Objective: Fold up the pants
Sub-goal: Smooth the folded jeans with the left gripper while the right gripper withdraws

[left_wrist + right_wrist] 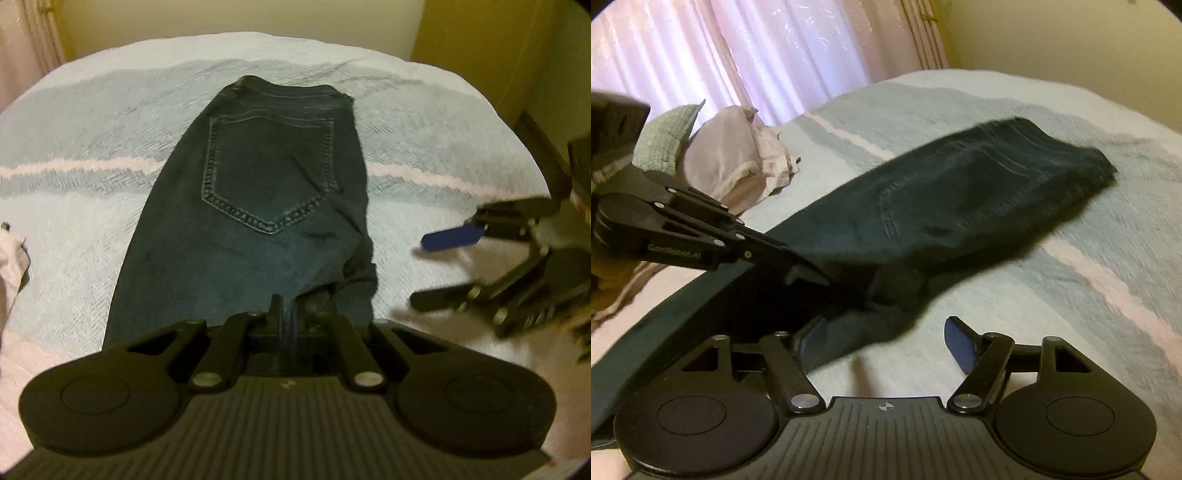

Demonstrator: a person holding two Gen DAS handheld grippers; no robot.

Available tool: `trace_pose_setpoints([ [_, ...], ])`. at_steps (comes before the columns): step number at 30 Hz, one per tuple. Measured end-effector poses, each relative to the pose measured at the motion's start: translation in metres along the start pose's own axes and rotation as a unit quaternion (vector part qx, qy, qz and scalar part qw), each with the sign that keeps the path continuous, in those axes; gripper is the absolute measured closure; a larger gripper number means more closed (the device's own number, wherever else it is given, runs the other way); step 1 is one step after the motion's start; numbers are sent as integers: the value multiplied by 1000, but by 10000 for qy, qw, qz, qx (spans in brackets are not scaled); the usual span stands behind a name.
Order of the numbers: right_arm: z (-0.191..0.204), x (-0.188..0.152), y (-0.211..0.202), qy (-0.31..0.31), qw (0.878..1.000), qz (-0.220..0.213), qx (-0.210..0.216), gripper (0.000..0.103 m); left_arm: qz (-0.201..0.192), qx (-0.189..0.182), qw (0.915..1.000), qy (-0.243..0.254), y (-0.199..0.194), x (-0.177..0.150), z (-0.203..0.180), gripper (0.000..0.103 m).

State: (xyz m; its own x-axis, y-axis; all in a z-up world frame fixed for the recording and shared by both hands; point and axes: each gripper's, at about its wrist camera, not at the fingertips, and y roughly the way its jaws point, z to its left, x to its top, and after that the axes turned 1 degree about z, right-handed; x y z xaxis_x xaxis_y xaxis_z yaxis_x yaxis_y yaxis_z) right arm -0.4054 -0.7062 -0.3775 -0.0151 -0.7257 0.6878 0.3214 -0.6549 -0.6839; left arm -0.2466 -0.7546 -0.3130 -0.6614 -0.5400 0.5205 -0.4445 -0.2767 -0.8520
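Note:
Dark blue jeans [258, 177] lie on the bed, folded lengthwise, back pocket [266, 173] up and waistband at the far end. My left gripper [288, 306] is shut on the jeans' fabric below the pocket, next to a bunched fold [354, 266]. In the right wrist view the jeans [960, 192] stretch away to the right, and the left gripper [809, 273] pinches them from the left. My right gripper [886, 343] stands open just in front of the bunched edge, holding nothing. From the left wrist view the right gripper [428, 269] hovers over the blanket to the right of the jeans.
A light blue blanket with pink stripes [92, 166] covers the bed. A crumpled pink cloth [738, 158] and a green pillow [665, 136] lie by the curtain [757, 44]. Wooden furniture [480, 33] stands beyond the bed's far right corner.

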Motion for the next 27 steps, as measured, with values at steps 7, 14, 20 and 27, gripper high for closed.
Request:
trace_pose_setpoints([
  [7,26,1,57,-563,9956,74,-748,35,-76,-214,9997,-109,3,-1,12,101],
  [14,1,-2,22,-366,9889,-151,-1434,34,-176,-338,9992,-87,0,-6,16,102],
  [20,-9,-27,-19,321,9857,66,-1653,32,-131,-609,9972,420,9,-17,-12,92],
  [27,8,-23,-3,113,9923,65,-1229,32,-122,-538,9956,761,10,-34,-30,92],
])
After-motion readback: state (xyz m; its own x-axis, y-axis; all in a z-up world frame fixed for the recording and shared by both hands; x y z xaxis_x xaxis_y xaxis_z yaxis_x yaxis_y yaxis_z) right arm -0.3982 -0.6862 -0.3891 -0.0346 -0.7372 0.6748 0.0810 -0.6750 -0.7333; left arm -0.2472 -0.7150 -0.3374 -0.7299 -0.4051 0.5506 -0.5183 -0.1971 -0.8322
